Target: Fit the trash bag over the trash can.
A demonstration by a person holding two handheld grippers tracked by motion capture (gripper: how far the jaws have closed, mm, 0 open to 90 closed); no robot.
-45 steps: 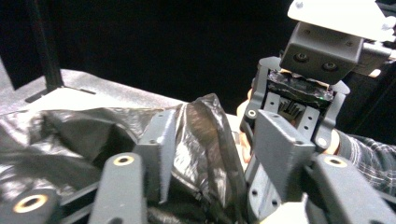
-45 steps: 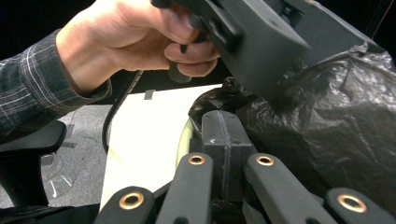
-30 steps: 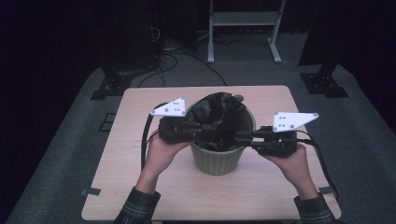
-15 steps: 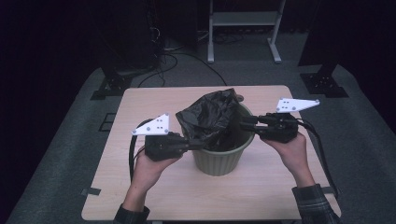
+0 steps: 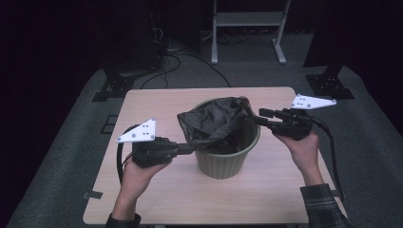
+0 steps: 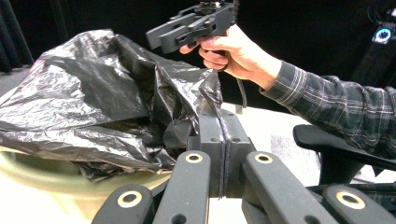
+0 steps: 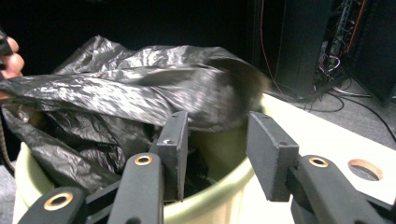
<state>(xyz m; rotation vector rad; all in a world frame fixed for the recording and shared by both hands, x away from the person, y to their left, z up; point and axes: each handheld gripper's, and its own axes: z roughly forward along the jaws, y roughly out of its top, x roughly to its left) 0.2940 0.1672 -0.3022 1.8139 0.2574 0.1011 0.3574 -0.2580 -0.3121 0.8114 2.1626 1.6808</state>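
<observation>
A pale green bin (image 5: 223, 159) stands mid-table with a crumpled black trash bag (image 5: 214, 121) bulging out of its mouth. My left gripper (image 5: 189, 148) reaches in from the near left. In the left gripper view its jaws (image 6: 223, 119) are pressed together, pinching an edge of the bag (image 6: 93, 102). My right gripper (image 5: 262, 116) hovers at the bin's right rim. Its jaws (image 7: 217, 126) have just been opening and stand apart, pressing on nothing. The bag (image 7: 140, 98) and the bin's rim (image 7: 219, 186) lie just beyond them.
The wooden table (image 5: 157, 109) has bare room to the left, right and front of the bin. A round hole (image 7: 364, 169) sits in the tabletop near the right gripper. Behind the table are a metal stand (image 5: 247, 28), black stand bases and floor cables.
Both hands have drawn apart from over the bin. The left went toward the near left with the bag's edge, the right toward the right rim, where its jaws opened off the bag.
</observation>
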